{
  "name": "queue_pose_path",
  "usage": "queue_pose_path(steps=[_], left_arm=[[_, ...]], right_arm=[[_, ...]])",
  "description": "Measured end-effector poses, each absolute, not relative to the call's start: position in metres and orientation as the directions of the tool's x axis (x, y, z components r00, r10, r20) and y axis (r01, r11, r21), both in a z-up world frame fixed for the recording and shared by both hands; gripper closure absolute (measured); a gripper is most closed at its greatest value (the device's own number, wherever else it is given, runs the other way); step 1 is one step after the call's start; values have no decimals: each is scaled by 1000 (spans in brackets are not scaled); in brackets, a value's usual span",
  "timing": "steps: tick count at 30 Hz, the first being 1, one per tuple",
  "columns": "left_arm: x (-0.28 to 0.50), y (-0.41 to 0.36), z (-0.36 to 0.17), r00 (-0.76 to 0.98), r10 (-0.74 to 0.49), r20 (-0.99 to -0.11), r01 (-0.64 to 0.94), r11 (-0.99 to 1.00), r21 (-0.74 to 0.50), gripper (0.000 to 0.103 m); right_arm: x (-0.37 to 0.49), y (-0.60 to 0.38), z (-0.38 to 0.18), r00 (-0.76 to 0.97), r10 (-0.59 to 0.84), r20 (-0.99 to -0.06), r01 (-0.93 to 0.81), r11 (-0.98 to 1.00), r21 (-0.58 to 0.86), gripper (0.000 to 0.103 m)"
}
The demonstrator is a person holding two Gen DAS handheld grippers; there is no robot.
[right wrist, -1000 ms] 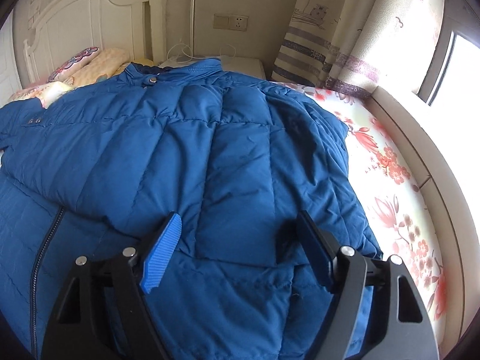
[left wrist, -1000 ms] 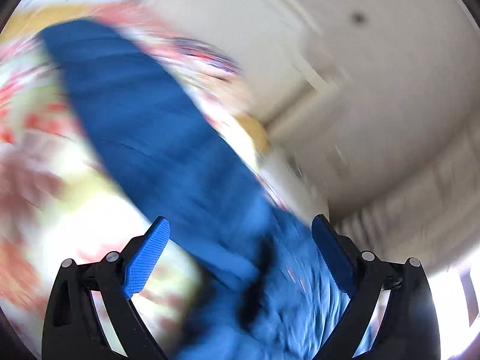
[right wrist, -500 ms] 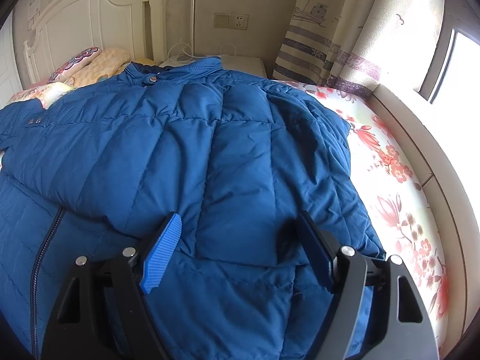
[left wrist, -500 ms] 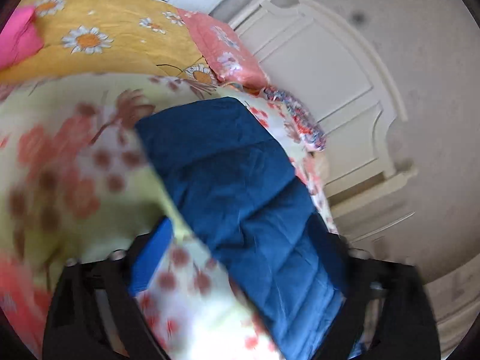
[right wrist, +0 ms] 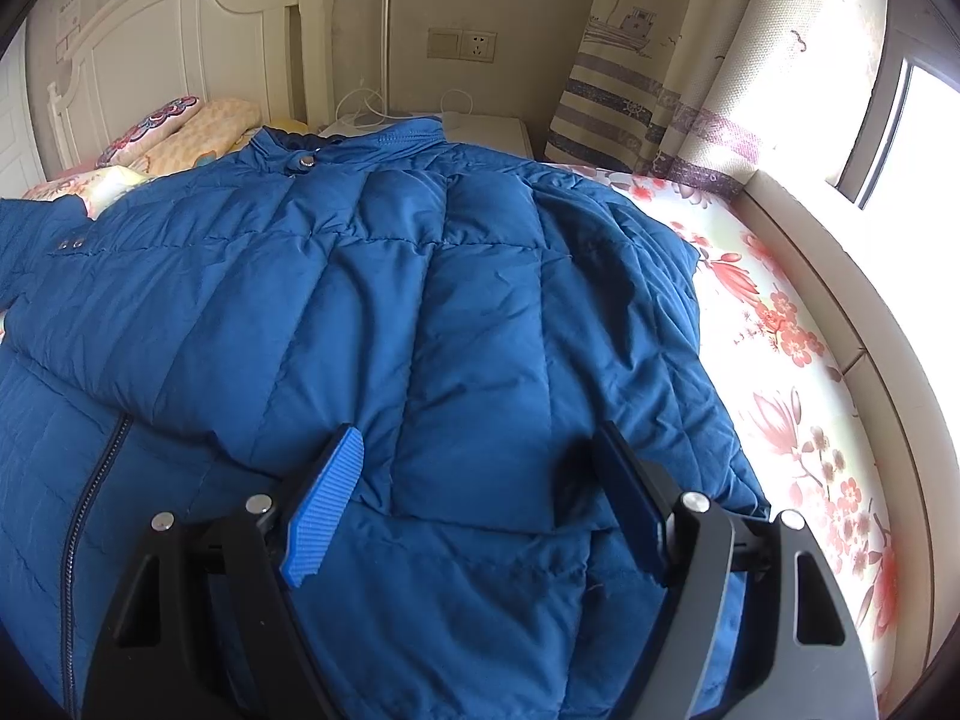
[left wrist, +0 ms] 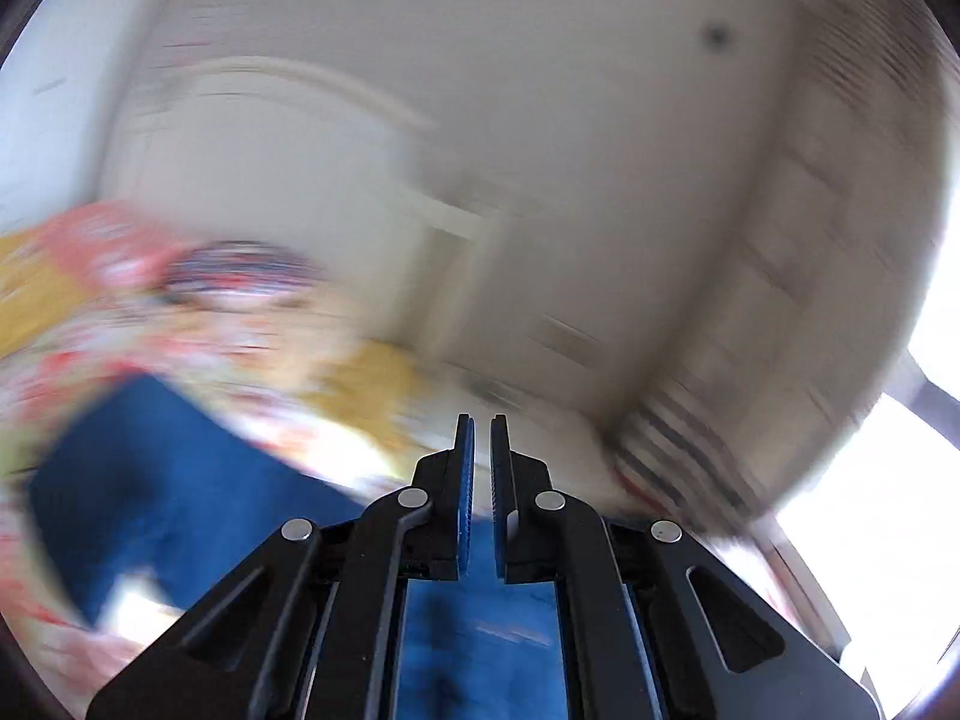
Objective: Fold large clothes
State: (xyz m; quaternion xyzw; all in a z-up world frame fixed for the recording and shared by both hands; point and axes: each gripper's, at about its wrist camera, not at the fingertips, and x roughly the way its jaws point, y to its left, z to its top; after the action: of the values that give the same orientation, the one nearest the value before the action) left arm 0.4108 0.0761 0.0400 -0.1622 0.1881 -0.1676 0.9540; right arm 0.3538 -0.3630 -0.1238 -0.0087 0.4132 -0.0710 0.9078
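Observation:
A large blue quilted jacket (right wrist: 420, 312) lies spread on the flowered bed sheet (right wrist: 780, 324), collar toward the headboard, zipper at the lower left. One sleeve is folded across its front. My right gripper (right wrist: 480, 480) hovers just over the jacket's lower front, open, with nothing pinched between its fingers. In the blurred left wrist view, my left gripper (left wrist: 482, 450) is shut and raised, pointing toward the wall. No cloth shows between its pads. Part of the jacket (left wrist: 168, 480) lies below it to the left.
A white headboard (right wrist: 180, 60) and pillows (right wrist: 180, 132) stand at the far end, beside a white nightstand (right wrist: 480, 126) with cables. A striped curtain (right wrist: 660, 60) and a bright window (right wrist: 912, 120) are on the right, with a ledge (right wrist: 840, 312) along the bed.
My left gripper went from wide open over the blue sleeve to shut, and swung up and away so the wall fills its view. The right gripper and the jacket stayed still.

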Motion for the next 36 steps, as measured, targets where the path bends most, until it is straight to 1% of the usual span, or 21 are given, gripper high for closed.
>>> queue_pose_path(steps=[1, 3, 5, 6, 7, 8, 9, 10, 13, 16, 17, 19, 24, 27, 29, 30, 31, 33, 34, 35, 36], left_arm=[[405, 36, 37, 829, -454, -327, 345, 875, -341, 99], [397, -11, 24, 766, -532, -362, 429, 841, -329, 98], [399, -43, 1, 691, -597, -409, 463, 799, -384, 90], [402, -46, -11, 670, -608, -426, 455, 790, -412, 83], [407, -39, -28, 659, -607, -445, 416, 787, -456, 65], [410, -28, -40, 665, -590, -457, 362, 791, -494, 51], [410, -6, -51, 688, -570, -449, 293, 785, -546, 24], [408, 11, -57, 715, -551, -430, 236, 770, -593, 14], [401, 102, -78, 795, -475, -377, 37, 659, -751, 14], [388, 183, -96, 869, -382, -316, -98, 494, -864, 14], [384, 202, -102, 884, -362, -295, -117, 440, -890, 14], [382, 239, -115, 907, -328, -263, -144, 344, -928, 14], [396, 279, -136, 935, -290, -205, -172, 135, -976, 14], [400, 290, -133, 957, -219, -191, -178, 79, -981, 14], [402, 293, -127, 961, -184, -207, -200, 59, -978, 16], [405, 297, -125, 959, -170, -226, -218, 63, -974, 27], [408, 297, -120, 948, -160, -275, -263, 94, -960, 49], [415, 291, -104, 937, -146, -317, -288, 191, -938, 70], [415, 292, -90, 930, -108, -351, -311, 278, -909, 76], [415, 285, -64, 927, -49, -371, -322, 399, -858, 77], [418, 276, -45, 929, -28, -368, -311, 481, -820, 78]], right_arm=[[354, -363, -124, 649, -134, -749, 122, 990, -71, 26], [354, -365, -123, 650, -128, -749, 123, 990, -63, 26], [353, -367, -123, 653, -121, -748, 125, 991, -51, 26], [352, -368, -122, 654, -119, -747, 127, 991, -46, 26], [352, -368, -122, 656, -115, -746, 127, 991, -41, 26], [351, -369, -122, 657, -110, -746, 127, 991, -34, 26], [351, -370, -121, 658, -104, -745, 126, 992, -27, 26], [351, -371, -121, 659, -99, -746, 125, 992, -21, 26], [351, -372, -121, 659, -89, -747, 124, 992, -8, 26], [352, -373, -122, 658, -78, -749, 122, 993, 3, 26], [352, -373, -122, 658, -74, -749, 121, 993, 8, 26], [352, -373, -122, 659, -73, -749, 122, 993, 10, 26], [352, -373, -122, 658, -76, -749, 122, 993, 7, 26], [352, -373, -122, 658, -77, -749, 122, 993, 5, 26], [352, -373, -122, 658, -76, -749, 121, 993, 6, 26], [352, -372, -122, 659, -75, -749, 121, 993, 7, 26], [352, -373, -122, 659, -73, -748, 121, 993, 9, 26], [352, -372, -122, 660, -72, -748, 121, 993, 12, 26], [353, -373, -122, 660, -70, -748, 121, 993, 14, 26], [352, -374, -122, 661, -69, -748, 120, 993, 15, 26], [352, -374, -122, 661, -67, -747, 120, 993, 17, 26]])
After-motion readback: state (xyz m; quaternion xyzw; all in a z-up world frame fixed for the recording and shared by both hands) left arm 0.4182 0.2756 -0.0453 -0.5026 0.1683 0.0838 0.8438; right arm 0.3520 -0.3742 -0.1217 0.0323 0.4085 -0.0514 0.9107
